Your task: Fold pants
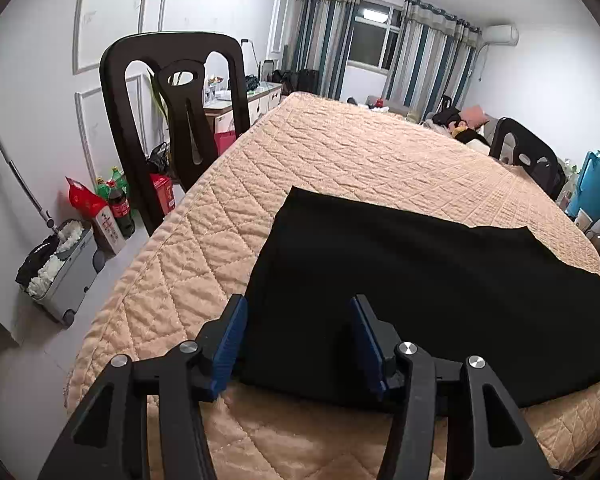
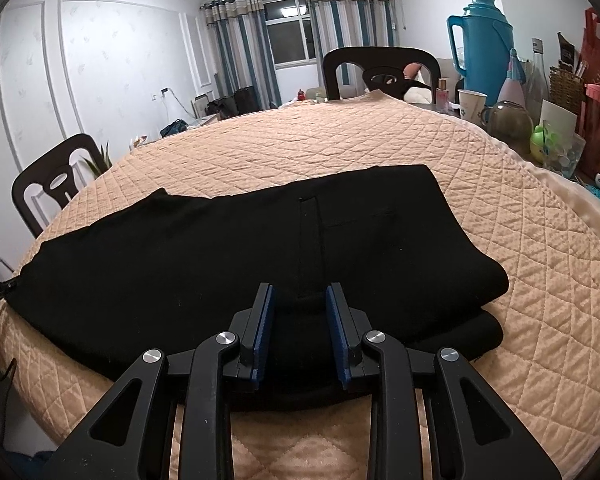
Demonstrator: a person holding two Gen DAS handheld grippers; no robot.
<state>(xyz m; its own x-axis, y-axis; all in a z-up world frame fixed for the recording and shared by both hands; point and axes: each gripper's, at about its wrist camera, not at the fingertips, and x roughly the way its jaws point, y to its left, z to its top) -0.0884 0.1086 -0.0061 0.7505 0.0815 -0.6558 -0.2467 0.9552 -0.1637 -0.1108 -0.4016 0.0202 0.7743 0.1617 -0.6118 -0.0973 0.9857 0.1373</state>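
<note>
The black pants [image 1: 420, 280] lie folded on the quilted table cover [image 1: 320, 152]. The left gripper [image 1: 300, 340], jaws apart, straddles their near corner; the right gripper [image 2: 298, 330] appears parted over the near edge, gripping nothing. Pinching one layer only would undo the fold. Both point downward.

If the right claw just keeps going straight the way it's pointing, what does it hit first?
Most likely the black pants: the right claw points down at their near folded edge, which already lies between its open fingers. The quilted cover lies under the pants.
</note>
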